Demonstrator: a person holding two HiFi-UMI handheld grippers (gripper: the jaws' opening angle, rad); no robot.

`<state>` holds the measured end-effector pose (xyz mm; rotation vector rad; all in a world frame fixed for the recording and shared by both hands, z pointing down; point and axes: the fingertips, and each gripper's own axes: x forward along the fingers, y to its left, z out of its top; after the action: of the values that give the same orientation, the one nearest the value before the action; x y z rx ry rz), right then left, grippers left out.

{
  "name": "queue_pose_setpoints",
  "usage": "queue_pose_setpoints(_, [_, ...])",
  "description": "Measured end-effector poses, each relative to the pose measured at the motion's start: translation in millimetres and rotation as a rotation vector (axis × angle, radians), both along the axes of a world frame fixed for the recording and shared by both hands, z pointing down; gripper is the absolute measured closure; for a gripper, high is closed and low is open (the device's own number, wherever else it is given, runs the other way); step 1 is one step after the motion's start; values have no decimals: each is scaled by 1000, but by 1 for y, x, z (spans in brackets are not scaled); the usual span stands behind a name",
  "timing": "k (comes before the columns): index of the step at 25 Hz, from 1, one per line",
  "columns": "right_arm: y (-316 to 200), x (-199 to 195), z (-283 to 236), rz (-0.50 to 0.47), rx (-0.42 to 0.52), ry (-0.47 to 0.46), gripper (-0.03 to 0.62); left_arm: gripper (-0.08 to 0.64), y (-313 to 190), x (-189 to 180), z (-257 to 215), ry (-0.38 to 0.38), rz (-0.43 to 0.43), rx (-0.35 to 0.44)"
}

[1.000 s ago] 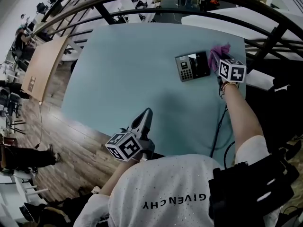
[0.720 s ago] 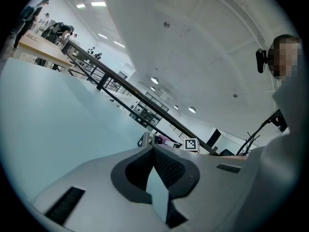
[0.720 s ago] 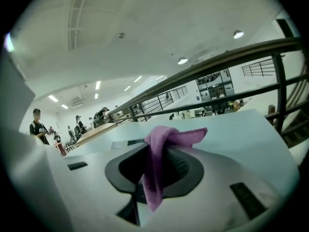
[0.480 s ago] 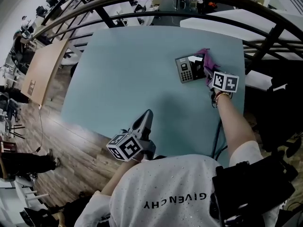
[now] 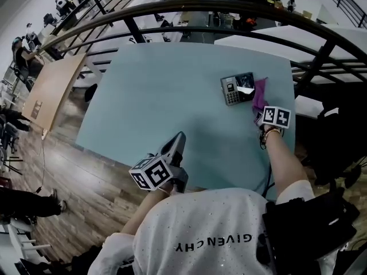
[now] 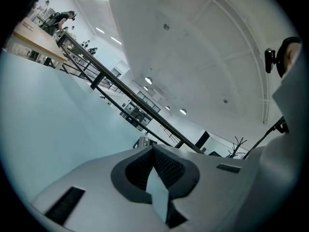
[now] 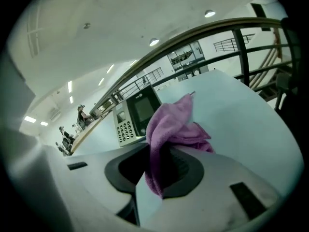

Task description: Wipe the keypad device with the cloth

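Observation:
The keypad device (image 5: 238,88) lies on the pale teal table (image 5: 166,96) near its far right corner, dark with a small screen and a grid of keys; it also shows in the right gripper view (image 7: 135,113). My right gripper (image 5: 259,109) is shut on the purple cloth (image 5: 260,94), which hangs just right of the device, at its near edge. In the right gripper view the cloth (image 7: 169,129) bunches out of the jaws in front of the device. My left gripper (image 5: 176,146) is shut with nothing in it, above the table's near edge, far from the device.
Dark curved railings (image 5: 229,10) arc past the table's far side. A wooden floor (image 5: 74,176) lies below left, with a wooden desk (image 5: 49,87) further left. A black cable (image 5: 267,179) hangs by the table's right near edge.
My right gripper has drawn the cloth from the device's right far side back toward me, to its near right edge. The left gripper has stayed where it was.

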<state>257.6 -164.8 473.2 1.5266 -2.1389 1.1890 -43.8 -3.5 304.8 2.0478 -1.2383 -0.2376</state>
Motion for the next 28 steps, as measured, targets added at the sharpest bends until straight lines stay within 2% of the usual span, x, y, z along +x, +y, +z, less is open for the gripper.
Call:
queue_pose_setpoints(3, [23,-24,-25,1,74,-107,512,560,2,-11,-7,-11,41,3])
queue_pose_setpoints(8, [80,-78,-113,-100,288,-213,515,560,15,-32,-40,-53,38,70])
queue_pose_setpoints(12, [119,-113,-183,-186,483,-179,518,560,21,-45,-63,-37,12,178])
queue_pose_setpoints(15, [148,-130,-227,-223,593,-109,522,560,27,-46,-69,-33,28,214])
queue_pose_setpoints(20, [196,-146,-260,-224,648,-50,523,560,49,-47,-74,-23,86,222])
queue_pose_setpoints(28, [254,-169,-249,-203,612,12,526,560,93,-65,-59,-6,134,201])
